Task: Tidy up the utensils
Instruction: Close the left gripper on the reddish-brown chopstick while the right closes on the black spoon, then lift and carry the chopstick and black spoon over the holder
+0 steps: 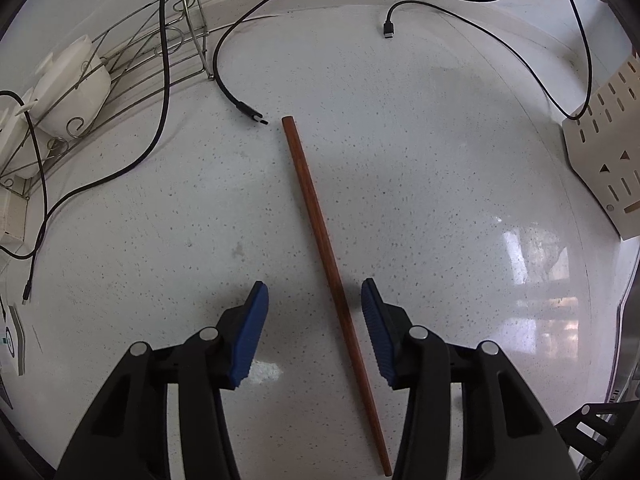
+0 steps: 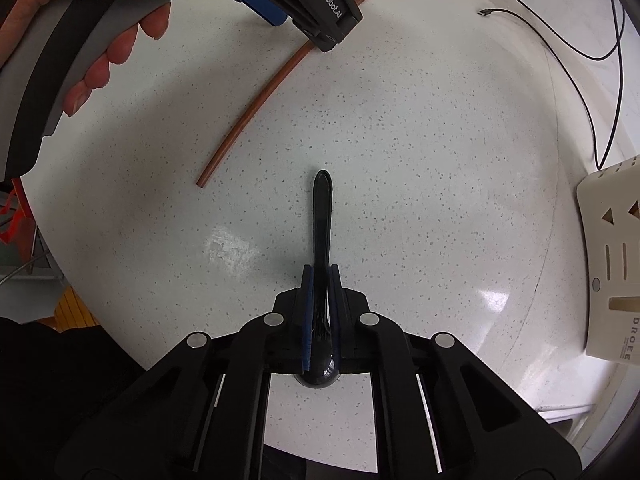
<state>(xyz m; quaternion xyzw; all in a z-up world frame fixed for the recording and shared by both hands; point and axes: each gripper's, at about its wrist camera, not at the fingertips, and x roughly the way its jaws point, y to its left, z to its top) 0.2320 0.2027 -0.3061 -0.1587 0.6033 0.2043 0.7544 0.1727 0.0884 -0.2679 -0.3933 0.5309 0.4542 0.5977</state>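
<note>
A long reddish-brown chopstick (image 1: 320, 232) lies on the white speckled counter (image 1: 440, 160). My left gripper (image 1: 315, 285) points down over its thinner half. The blue pads (image 1: 252, 332) stand on either side of the stick, open and clear of it. The right wrist view shows that same chopstick (image 2: 256, 100) running under the left gripper (image 2: 304, 0), which a hand (image 2: 120, 40) holds. My right gripper (image 2: 320, 270) is shut on a black utensil (image 2: 322, 216). Its handle points forward and its rounded end sits back between the fingers.
A cream slotted utensil holder (image 1: 604, 148) (image 2: 612, 260) lies at the right edge. A wire dish rack (image 1: 132, 64) with white bowls (image 1: 76, 80) stands at the far left. Black cables (image 1: 224, 80) with loose plugs trail across the back of the counter.
</note>
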